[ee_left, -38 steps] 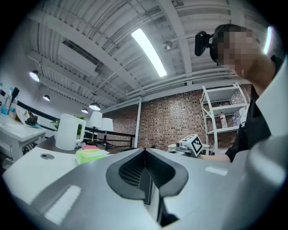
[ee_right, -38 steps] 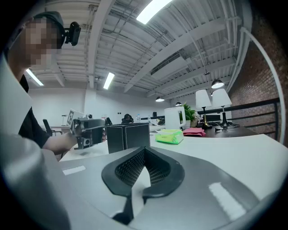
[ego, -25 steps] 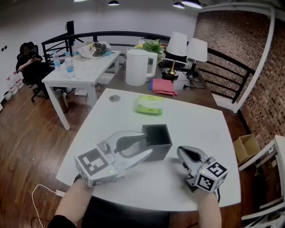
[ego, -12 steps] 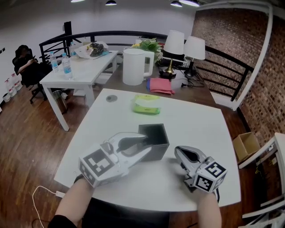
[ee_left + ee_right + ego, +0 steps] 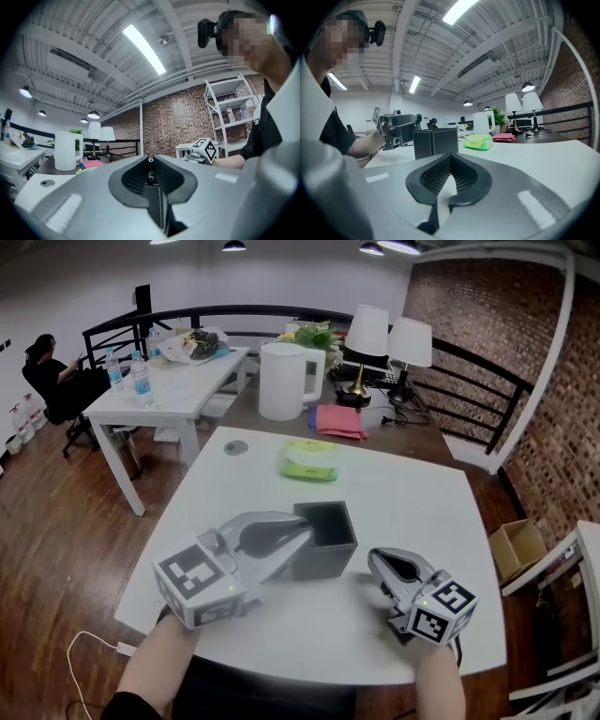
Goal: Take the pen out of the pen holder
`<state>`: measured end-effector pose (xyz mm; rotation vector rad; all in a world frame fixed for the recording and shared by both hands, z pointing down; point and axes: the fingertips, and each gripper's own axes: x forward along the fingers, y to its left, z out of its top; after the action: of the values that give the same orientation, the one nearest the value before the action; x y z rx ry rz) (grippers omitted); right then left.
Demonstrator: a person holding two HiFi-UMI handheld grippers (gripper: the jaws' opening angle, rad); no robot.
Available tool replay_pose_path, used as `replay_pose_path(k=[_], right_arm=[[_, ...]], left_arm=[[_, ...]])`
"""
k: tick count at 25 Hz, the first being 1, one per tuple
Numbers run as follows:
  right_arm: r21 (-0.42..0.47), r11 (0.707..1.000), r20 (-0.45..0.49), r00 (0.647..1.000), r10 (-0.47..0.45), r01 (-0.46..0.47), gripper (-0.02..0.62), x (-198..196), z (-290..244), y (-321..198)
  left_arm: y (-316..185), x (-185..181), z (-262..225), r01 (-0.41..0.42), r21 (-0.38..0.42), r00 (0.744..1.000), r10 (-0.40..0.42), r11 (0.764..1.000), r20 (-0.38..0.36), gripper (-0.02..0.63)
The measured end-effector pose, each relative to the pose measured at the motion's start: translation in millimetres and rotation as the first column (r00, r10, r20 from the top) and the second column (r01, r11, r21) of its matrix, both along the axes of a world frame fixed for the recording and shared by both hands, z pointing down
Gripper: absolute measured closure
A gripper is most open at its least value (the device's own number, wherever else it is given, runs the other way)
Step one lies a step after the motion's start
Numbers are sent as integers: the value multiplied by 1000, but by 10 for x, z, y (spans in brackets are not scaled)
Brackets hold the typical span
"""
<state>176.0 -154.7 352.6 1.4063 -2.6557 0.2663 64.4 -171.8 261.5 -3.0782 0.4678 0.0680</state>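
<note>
A black square pen holder [image 5: 328, 540] stands near the middle of the white table [image 5: 422, 493]; it also shows in the right gripper view [image 5: 433, 142]. My left gripper [image 5: 305, 532] points level at the holder's left rim. Its jaws are closing, and a thin dark pen [image 5: 150, 171] stands upright between the tips of that gripper [image 5: 150, 161], just above the holder's stitched edge [image 5: 159, 206]. From the head view the pen is hidden. My right gripper [image 5: 378, 563] rests low to the holder's right, apart from it, and is shut with nothing held [image 5: 451, 155].
A green packet [image 5: 311, 461] and a small round disc [image 5: 234, 447] lie further back on the table. Behind it stand a white jug [image 5: 284, 381], a pink cloth [image 5: 339, 420] and two lamps [image 5: 389, 338]. A second table [image 5: 169, 381] holds bottles, and a person [image 5: 52, 371] sits far left.
The left gripper's jaws have closed from wide apart to nearly together at the holder's left rim. The right gripper has stayed still.
</note>
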Motion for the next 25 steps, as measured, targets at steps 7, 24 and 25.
replay_pose_path(k=[7, 24, 25], right_arm=[[1, 1000, -1, 1000, 0, 0, 581, 4, 3, -1], [-2, 1000, 1, 1000, 1, -1, 581, 16, -2, 5], [-2, 1000, 3, 1000, 0, 0, 581, 12, -7, 5]], left_arm=[[-68, -347, -400, 119, 87, 978, -101, 989, -183, 575], [-392, -890, -70, 338, 483, 905, -419, 808, 69, 575], [-425, -846, 132, 297, 549, 883, -444, 782, 155, 575]])
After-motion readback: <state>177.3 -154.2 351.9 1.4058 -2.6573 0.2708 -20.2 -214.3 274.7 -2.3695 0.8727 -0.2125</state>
